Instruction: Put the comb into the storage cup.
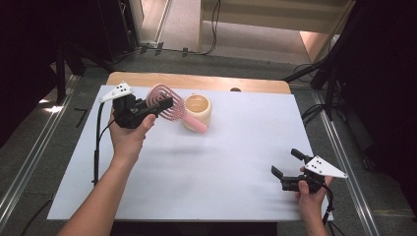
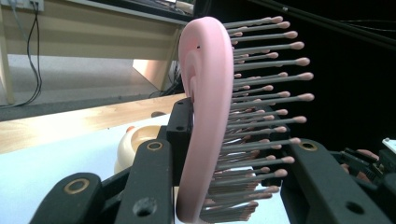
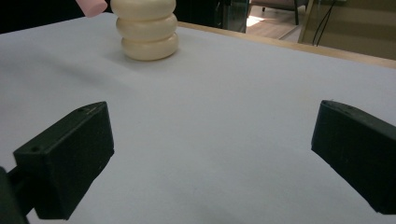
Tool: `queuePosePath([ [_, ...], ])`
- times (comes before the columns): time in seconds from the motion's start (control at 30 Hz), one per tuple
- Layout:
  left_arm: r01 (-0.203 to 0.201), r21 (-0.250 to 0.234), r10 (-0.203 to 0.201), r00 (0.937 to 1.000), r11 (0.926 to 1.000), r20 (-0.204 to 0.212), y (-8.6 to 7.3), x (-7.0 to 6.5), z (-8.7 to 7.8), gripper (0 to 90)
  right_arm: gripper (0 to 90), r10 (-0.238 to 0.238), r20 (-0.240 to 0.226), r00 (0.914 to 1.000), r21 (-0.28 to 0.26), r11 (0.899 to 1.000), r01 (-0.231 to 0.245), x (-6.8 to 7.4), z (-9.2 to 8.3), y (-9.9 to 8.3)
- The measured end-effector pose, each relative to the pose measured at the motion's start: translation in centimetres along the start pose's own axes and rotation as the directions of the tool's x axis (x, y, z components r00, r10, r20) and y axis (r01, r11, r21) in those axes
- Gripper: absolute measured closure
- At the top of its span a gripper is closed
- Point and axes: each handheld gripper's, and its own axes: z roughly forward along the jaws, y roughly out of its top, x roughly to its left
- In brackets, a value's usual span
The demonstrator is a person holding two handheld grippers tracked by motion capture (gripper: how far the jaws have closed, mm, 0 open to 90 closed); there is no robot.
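A: Your left gripper (image 1: 164, 103), hand raised just left of the cream cup (image 1: 197, 112), clamps the pink hairbrush (image 1: 166, 102), its handle slanting over that cup.

B: Your right gripper (image 1: 286, 163) rests low, well apart from the cup, jaws spread wide, holding nothing.

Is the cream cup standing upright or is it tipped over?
Upright: the cream cup stands on its base on the white table, its round mouth facing up.
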Motion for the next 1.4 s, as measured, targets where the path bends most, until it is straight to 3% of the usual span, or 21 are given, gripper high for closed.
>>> queuePosePath([
  [0.67, -0.022, -0.018, 0.022, 0.9997, 0.9996, -0.010, 1.8, 0.3, 0.6, 66.1, 0.0, -0.002, -0.003, 1.0000, 0.004, 1.000, 0.002, 0.0, 0.1, 0.0],
  [1.4, -0.001, -0.041, 0.000, 0.9995, 0.9992, -0.032, 2.8, 1.6, 1.8, 66.0, 0.0, -0.002, -0.008, 1.0000, -0.004, 1.000, 0.002, 0.1, 0.0, -0.1],
])
